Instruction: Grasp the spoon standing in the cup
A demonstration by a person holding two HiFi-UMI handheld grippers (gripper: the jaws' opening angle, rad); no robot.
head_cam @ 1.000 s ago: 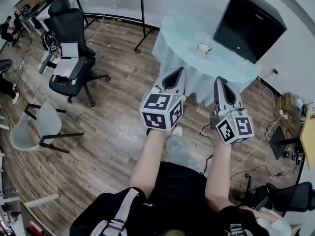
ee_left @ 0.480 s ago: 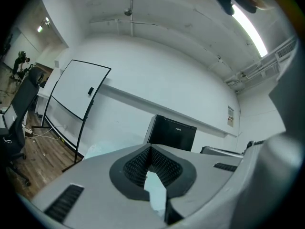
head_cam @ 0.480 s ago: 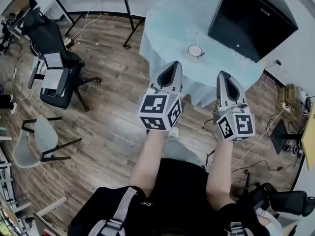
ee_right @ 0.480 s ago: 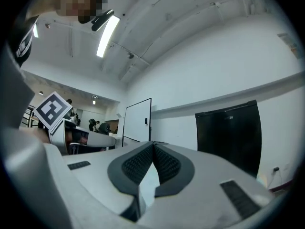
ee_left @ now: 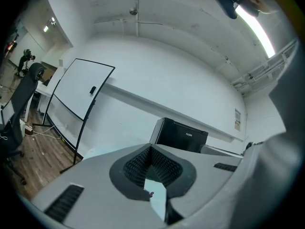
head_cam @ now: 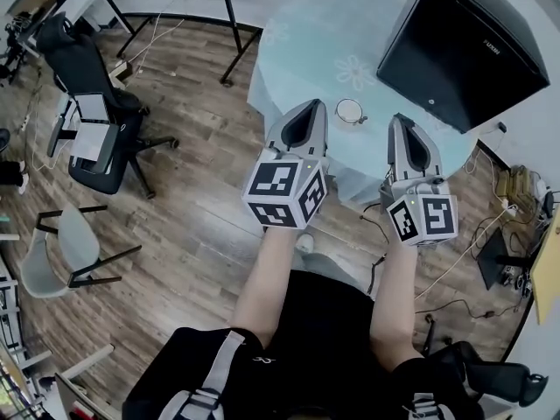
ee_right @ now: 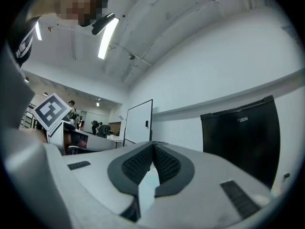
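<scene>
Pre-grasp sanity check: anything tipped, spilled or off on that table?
Nothing stands out. The cup stands upright on the table, with no spill visible on the cloth. The left tongs and right tongs are shut, empty and clear of the cup.

The cup [head_cam: 350, 110] stands on the table [head_cam: 302, 46], the cabinet [head_cam: 464, 51] behind to its right.

Forward-held left tool [head_cam: 306, 109] and right tool [head_cam: 402, 122], jaws apparently together.

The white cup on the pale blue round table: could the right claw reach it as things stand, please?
Probably yes: nothing stands between the right claw and the white cup, though its shut jaws must open.
</scene>
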